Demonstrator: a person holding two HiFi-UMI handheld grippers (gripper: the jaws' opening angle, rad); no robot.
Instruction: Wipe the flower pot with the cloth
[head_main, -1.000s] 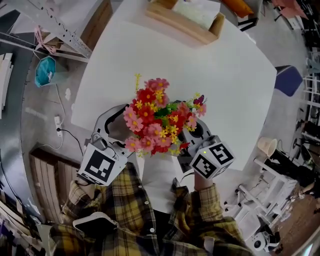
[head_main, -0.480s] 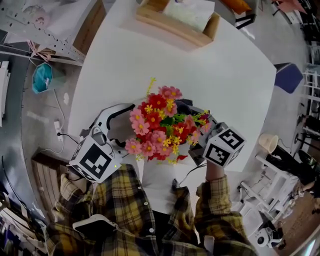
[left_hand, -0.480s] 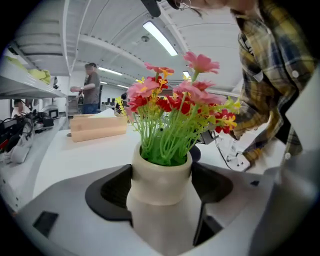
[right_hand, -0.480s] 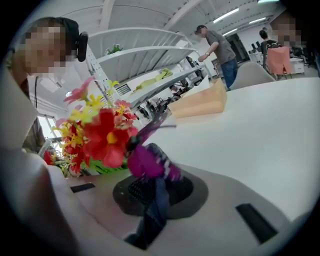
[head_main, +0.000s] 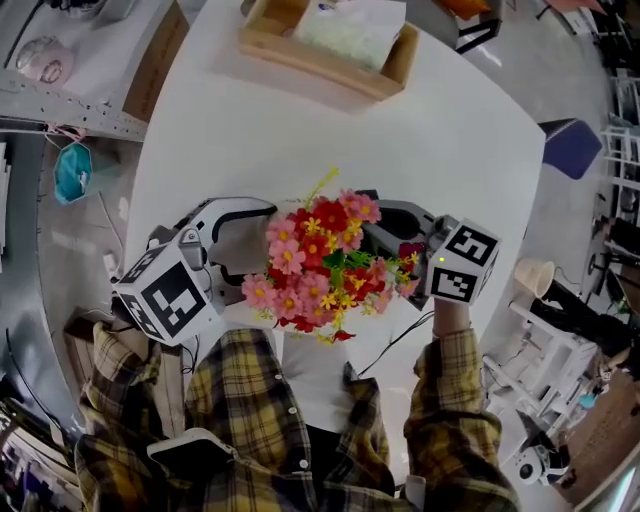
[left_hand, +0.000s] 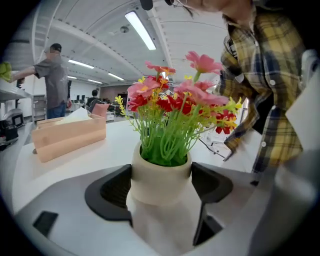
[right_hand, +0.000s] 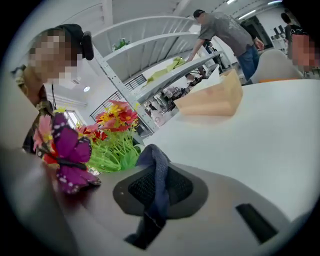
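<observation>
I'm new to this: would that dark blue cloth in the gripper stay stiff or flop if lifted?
Probably floppy: the cloth folds limply over the black pad. Likely light too, since it bunches into a thin strip.

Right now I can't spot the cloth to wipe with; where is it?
Right gripper view: the dark cloth is pinched in the right tongs, beside the flowers.
</observation>
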